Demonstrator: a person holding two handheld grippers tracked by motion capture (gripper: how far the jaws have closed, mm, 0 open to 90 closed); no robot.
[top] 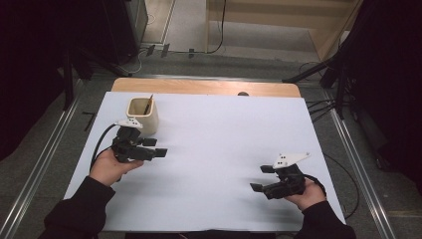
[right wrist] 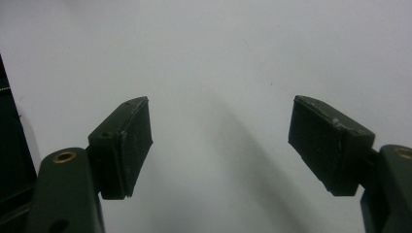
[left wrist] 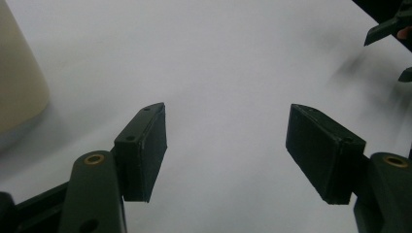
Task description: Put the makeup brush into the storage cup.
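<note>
- My left gripper (top: 158,148) sits just in front of the cream, square-mouthed ceramic cup (top: 143,115) at the far left of the white-covered table (top: 224,129); its jaws are spread wide with nothing between them.
- My right gripper (top: 262,178) hangs low over the near right of the table, well apart from the cup, jaws likewise spread and empty.
- A thin brown stick, likely a pencil (top: 148,104), leans inside the cup with its top just above the rim.
- I judge the step in hand to be a reach for the cup or the pencil. To do it well, I would turn the left gripper toward the cup, which its own view shows at the left edge (left wrist: 19,73), and close slowly so the cup does not tip.
- If the pencil is the aim, I would come from above and pinch its exposed top.
- Count: one cup, one pencil, two grippers, one table.
</note>
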